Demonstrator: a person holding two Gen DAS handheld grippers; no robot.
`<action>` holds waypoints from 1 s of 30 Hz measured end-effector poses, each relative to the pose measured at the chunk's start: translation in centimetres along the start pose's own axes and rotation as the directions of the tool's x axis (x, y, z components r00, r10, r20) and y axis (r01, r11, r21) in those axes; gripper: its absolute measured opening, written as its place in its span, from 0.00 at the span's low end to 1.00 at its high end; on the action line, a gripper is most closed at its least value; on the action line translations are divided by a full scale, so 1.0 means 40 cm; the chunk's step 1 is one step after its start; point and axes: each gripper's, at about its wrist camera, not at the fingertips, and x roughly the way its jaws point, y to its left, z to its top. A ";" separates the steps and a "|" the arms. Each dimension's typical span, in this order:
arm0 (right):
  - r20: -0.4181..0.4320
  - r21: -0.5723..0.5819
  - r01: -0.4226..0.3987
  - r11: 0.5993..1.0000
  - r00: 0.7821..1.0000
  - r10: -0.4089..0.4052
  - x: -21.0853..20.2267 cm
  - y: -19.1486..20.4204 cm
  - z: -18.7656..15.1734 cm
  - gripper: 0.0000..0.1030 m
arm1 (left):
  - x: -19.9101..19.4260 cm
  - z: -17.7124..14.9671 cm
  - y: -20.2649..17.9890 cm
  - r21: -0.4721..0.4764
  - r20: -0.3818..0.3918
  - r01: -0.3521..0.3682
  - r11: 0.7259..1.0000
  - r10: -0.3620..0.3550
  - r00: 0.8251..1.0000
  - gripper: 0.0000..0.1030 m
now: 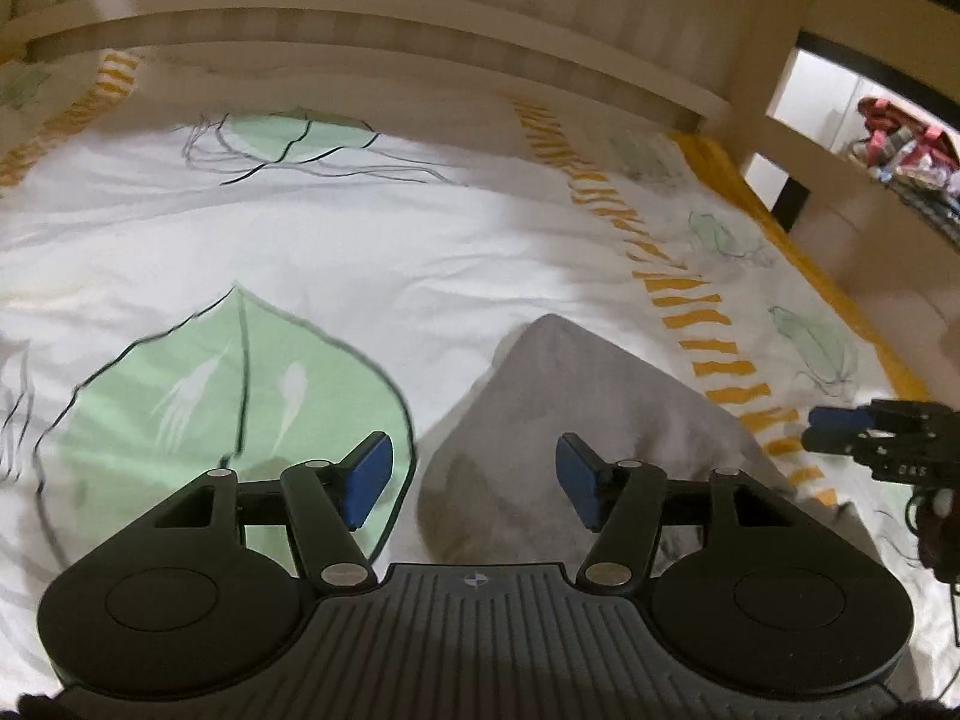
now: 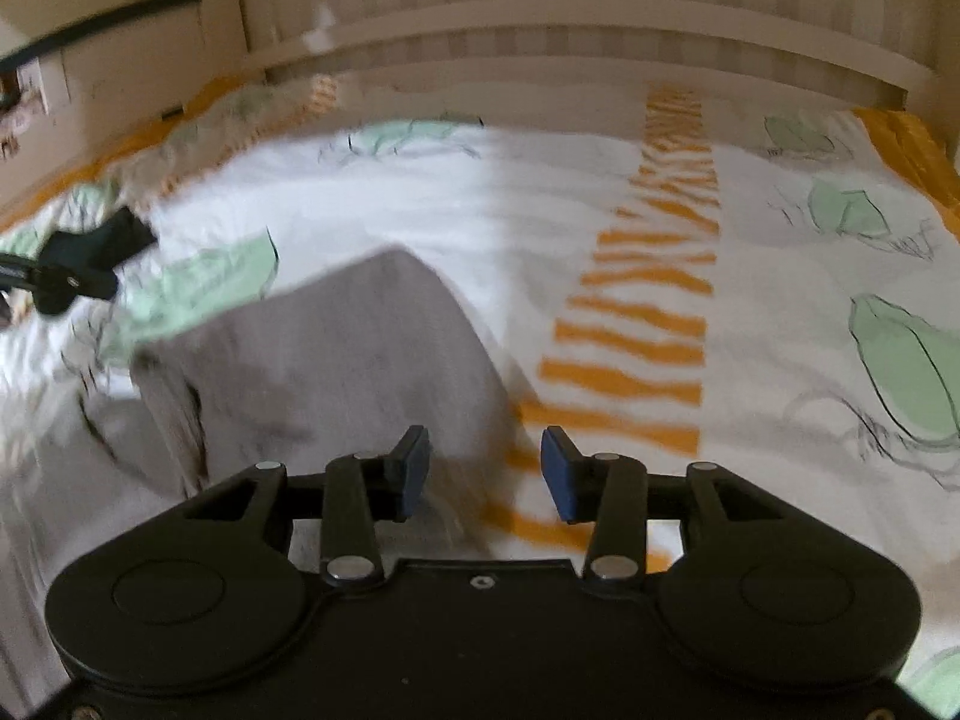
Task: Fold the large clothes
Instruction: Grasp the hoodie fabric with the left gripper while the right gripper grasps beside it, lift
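One white bedsheet (image 1: 420, 240), printed with green leaves and orange stripes, spreads far beyond both sets of jaws. One grey garment (image 1: 576, 420) lies bunched on it, peaked, ahead of and below both. Two grippers: the left gripper (image 1: 474, 474) gapes wide, holding nothing; the right gripper (image 2: 485, 471) stands equally parted, empty, its left pad over the cloth.

Both views are taken from just behind the blue-padded fingers, low and close over the white bedsheet printed with green leaves and orange stripes (image 1: 420, 228), facing the beige headboard (image 1: 384, 18). The folded grey garment (image 1: 576, 414) (image 2: 336, 336) is shared, lying right of centre in the left view, left of centre in the right.
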 end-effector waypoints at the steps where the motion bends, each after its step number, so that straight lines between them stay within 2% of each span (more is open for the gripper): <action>1: 0.005 -0.003 -0.005 1.000 1.000 0.005 0.015 0.006 0.014 0.50 | 0.023 0.012 -0.010 0.016 -0.006 -0.008 1.000 0.008 1.000 0.57; 9: -0.021 -0.029 -0.028 0.999 0.999 0.028 0.174 0.040 0.096 0.52 | 0.185 0.043 -0.049 0.070 -0.082 -0.020 0.997 0.026 0.996 0.57; 15: -0.053 -0.006 -0.057 0.998 0.997 0.056 0.256 0.036 0.111 0.52 | 0.275 0.041 -0.021 0.048 -0.141 -0.037 0.998 0.044 0.989 0.57; 19: -0.085 0.027 -0.075 0.997 0.993 0.077 0.304 0.031 0.119 0.52 | 0.315 0.033 -0.003 0.025 -0.199 -0.026 0.999 0.030 0.980 0.57; 21: -0.107 0.052 -0.078 0.996 0.991 0.083 0.327 0.027 0.115 0.52 | 0.316 0.028 0.000 0.030 -0.187 -0.010 0.999 0.015 0.982 0.49; 22: -0.121 0.063 -0.080 0.995 0.989 0.087 0.337 0.026 0.113 0.53 | 0.312 0.028 0.002 0.030 -0.177 0.011 0.999 -0.006 0.984 0.23; 23: -0.130 0.066 -0.078 0.995 0.988 0.086 0.343 0.026 0.111 0.44 | 0.305 0.028 0.004 0.022 -0.166 0.026 0.999 -0.022 0.986 0.04; 24: -0.134 0.059 -0.066 0.996 0.988 0.074 0.345 0.027 0.110 0.13 | 0.296 0.028 0.001 0.020 -0.153 0.017 1.000 -0.014 0.988 0.04; 27: -0.087 0.042 -0.049 0.998 0.995 0.053 0.309 0.037 0.117 0.09 | 0.244 0.026 -0.029 0.086 -0.073 -0.002 0.996 0.008 0.997 0.04; 30: -0.001 -0.018 -0.045 0.999 0.999 0.045 0.236 0.055 0.126 0.09 | 0.160 0.018 -0.060 0.118 0.039 0.000 0.993 -0.005 0.999 0.04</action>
